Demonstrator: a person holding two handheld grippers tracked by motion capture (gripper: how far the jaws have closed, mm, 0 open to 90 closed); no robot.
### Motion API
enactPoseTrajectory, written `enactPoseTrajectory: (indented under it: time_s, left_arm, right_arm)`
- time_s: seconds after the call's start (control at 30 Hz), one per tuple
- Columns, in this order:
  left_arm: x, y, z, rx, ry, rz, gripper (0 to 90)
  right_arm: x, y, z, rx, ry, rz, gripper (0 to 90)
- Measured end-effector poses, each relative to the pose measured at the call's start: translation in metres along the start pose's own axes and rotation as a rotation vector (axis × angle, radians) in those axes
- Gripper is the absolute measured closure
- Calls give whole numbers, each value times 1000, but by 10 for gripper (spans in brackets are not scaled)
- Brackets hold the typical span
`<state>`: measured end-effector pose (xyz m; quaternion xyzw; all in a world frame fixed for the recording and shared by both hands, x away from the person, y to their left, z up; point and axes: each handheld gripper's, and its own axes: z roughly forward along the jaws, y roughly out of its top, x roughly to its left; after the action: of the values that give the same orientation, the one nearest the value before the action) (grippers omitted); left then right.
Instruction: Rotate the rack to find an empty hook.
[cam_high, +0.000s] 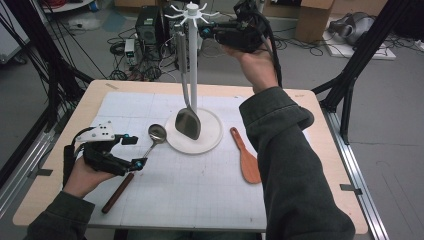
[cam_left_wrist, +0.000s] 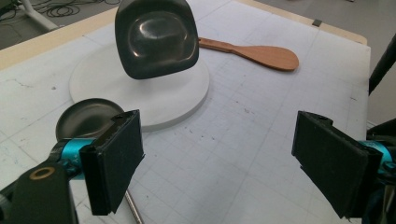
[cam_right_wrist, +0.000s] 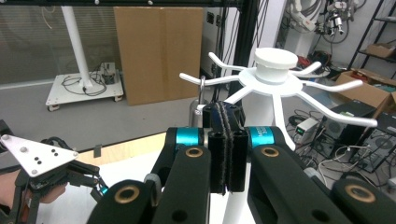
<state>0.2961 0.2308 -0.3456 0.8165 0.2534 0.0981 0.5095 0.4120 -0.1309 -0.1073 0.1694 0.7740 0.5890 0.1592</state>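
A white utensil rack (cam_high: 192, 60) stands on a round base (cam_high: 212, 137). From one of its top hooks (cam_right_wrist: 198, 79) hangs a dark spatula (cam_high: 188, 123), its blade (cam_left_wrist: 156, 37) just above the base. On the mat lies a ladle (cam_high: 157, 133) with a wooden handle, its bowl (cam_left_wrist: 86, 119) to the left of the base. My left gripper (cam_high: 135, 151) is open low over the ladle's shaft, with nothing between its pads (cam_left_wrist: 114, 158). My right gripper (cam_high: 206, 31) is raised beside the hooks, its jaws (cam_right_wrist: 224, 144) shut with nothing in them.
A wooden rice paddle (cam_high: 246, 157) lies right of the base, also seen as a paddle (cam_left_wrist: 261, 53) beyond the spatula. The gridded mat (cam_high: 200, 190) covers the table. Cables, boxes and stands crowd the floor behind the table's far edge.
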Motion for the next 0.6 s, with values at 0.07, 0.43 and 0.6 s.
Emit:
enactPoseTrajectory:
  time_s: [0.07,0.43,0.6]
  left_arm:
    - [0,0,0,-1,-1,1,170]
    - [0,0,-2,-6,3,-1,173]
    - [1,0,-3,-8,8,-1,173]
  right_arm:
    - [1,1,1,1,-4,-3,900]
    - [5,1,5,7,-5,-9,900]
    - [5,1,-1,0,3,-14,900]
